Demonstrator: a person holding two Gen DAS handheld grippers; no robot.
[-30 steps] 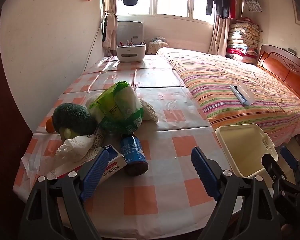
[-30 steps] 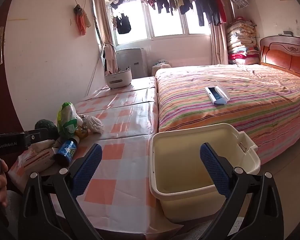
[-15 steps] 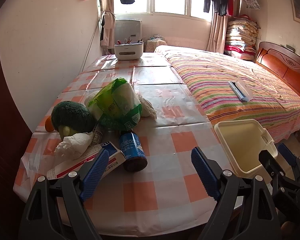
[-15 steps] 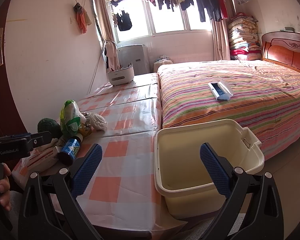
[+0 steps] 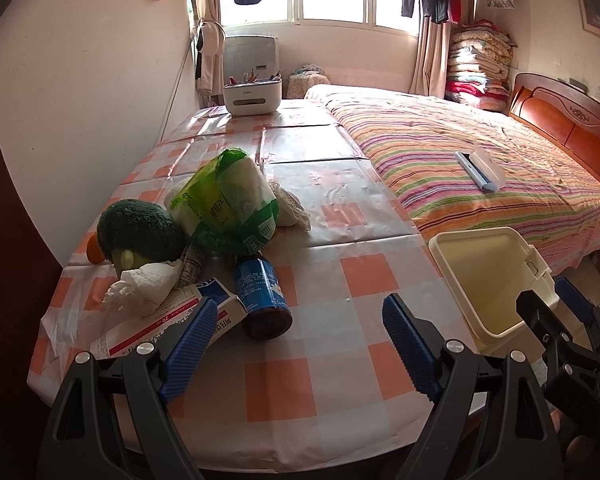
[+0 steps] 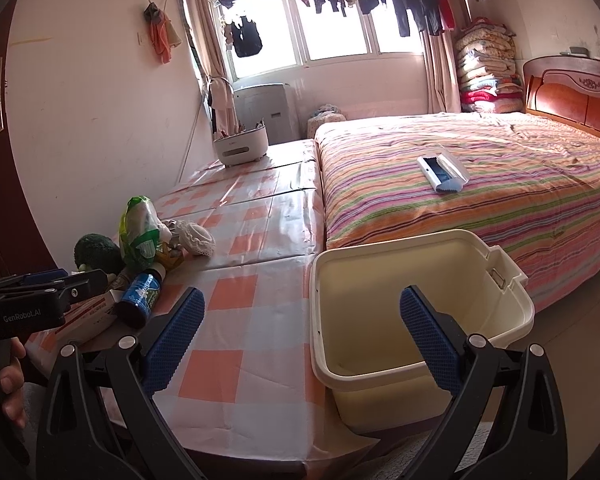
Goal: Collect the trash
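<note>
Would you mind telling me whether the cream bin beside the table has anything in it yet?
Empty. The right wrist view looks into the cream bin and shows only bare walls and floor.

A glossy plastic cloth covers the counter (image 5: 332, 344) under the left tongs (image 5: 296, 336), whose blue pads (image 5: 188, 336) look rough and matt. Ahead to their left lie crumpled paper tissue (image 5: 140, 286) and a shiny blue can (image 5: 260, 292); to their right, a smooth cream plastic bin (image 6: 496, 280).

Can't read the print on the blue can (image 5: 260, 286) or the flat carton (image 5: 168, 322), way too small. Orange thing (image 5: 94, 249) mostly hidden behind the broccoli (image 5: 140, 232). Left gripper (image 6: 40, 286) cut off by the right wrist view's edge, only fingers (image 6: 10, 384) of the hand showing.
</note>
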